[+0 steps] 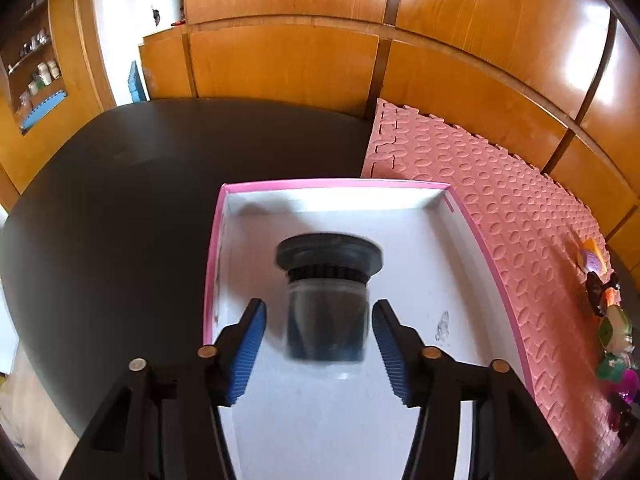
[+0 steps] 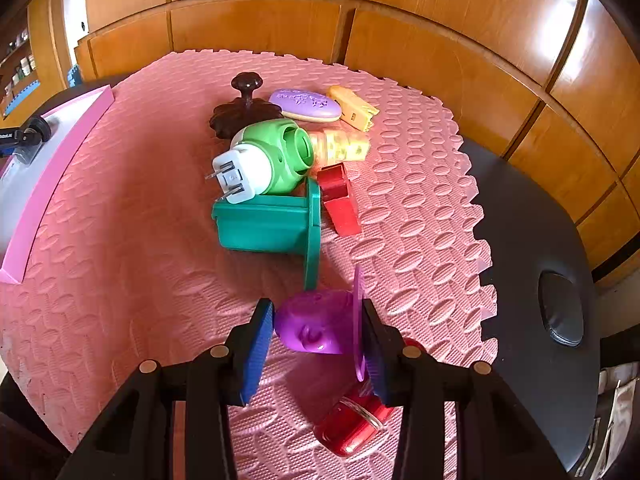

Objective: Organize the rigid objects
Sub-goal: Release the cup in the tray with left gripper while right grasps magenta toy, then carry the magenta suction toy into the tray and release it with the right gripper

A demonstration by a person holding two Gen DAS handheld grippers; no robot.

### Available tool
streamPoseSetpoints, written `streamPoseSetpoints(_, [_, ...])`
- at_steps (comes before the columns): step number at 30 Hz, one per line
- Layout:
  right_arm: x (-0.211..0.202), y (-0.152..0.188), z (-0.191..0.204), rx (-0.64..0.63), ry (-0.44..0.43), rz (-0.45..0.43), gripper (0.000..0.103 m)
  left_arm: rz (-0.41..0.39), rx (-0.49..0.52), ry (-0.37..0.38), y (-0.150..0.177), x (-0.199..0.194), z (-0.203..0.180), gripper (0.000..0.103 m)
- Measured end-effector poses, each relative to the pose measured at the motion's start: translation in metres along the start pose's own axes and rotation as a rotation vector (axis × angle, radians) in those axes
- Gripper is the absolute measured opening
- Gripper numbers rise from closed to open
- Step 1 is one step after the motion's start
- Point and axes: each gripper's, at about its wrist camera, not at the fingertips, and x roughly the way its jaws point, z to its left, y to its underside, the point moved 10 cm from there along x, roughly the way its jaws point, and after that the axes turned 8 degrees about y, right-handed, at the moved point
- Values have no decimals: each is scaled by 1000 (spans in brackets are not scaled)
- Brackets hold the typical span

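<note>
Left gripper (image 1: 319, 322) jaws stand apart around a blurred black jar (image 1: 327, 300) above the box (image 1: 420, 264); right gripper (image 2: 319, 326) jaws clamp a purple toy (image 2: 316, 326).

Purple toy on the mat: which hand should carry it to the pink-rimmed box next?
Right. The right gripper already clamps the purple toy. The left gripper stands open over the box, the dark filter loose between its pads.

dark jar (image 1: 326, 308) motion-blurred; red bottle (image 2: 352, 420) half hidden behind right tongs (image 2: 318, 334); shelf items (image 1: 40, 72) too small.
</note>
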Motion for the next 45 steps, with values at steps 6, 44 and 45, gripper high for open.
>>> streamPoseSetpoints(6, [0, 0, 0, 2, -1, 0, 42, -44, -9, 3, 22, -33, -5, 63])
streamPoseSetpoints(44, [-31, -17, 7, 88, -174, -92, 14, -31, 92, 96, 112, -83, -75, 63])
streamPoseSetpoints(45, [-33, -18, 10, 83, -181, -96, 14, -33, 99, 92, 113, -84, -74, 63])
